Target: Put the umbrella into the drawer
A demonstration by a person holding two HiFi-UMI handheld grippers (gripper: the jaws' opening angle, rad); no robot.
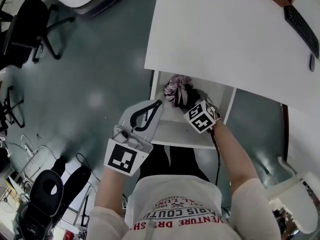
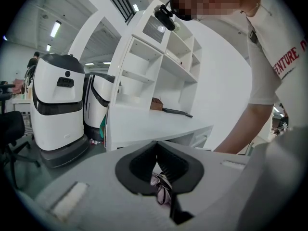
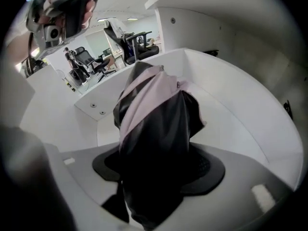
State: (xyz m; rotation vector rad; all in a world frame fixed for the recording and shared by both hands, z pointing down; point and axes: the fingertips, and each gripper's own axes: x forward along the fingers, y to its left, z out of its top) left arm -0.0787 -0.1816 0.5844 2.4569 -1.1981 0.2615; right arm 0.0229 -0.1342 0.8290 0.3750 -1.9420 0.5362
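Observation:
The folded pink-and-black umbrella [image 1: 176, 90] lies in the open white drawer [image 1: 175, 130] below the table edge. My right gripper [image 1: 186, 100] points steeply down into the drawer. In the right gripper view the umbrella [image 3: 154, 129] stands between the wide-set jaws of that gripper [image 3: 159, 165], and the dark pads [image 3: 211, 170] do not press on it. Around it rise the drawer's white walls [image 3: 236, 109]. My left gripper [image 1: 158, 104] hovers over the drawer's left front corner, its tips together and empty. In the left gripper view the closed gripper [image 2: 157, 149] frames a bit of the umbrella [image 2: 162, 189].
A white table [image 1: 225, 29] overhangs the drawer, with a keyboard [image 1: 301, 26] and a mouse [image 1: 312, 62] at its far right. Office chairs [image 1: 30, 29] stand on the grey floor at the left. White shelving [image 2: 159, 66] and a white machine [image 2: 57, 105] are beyond.

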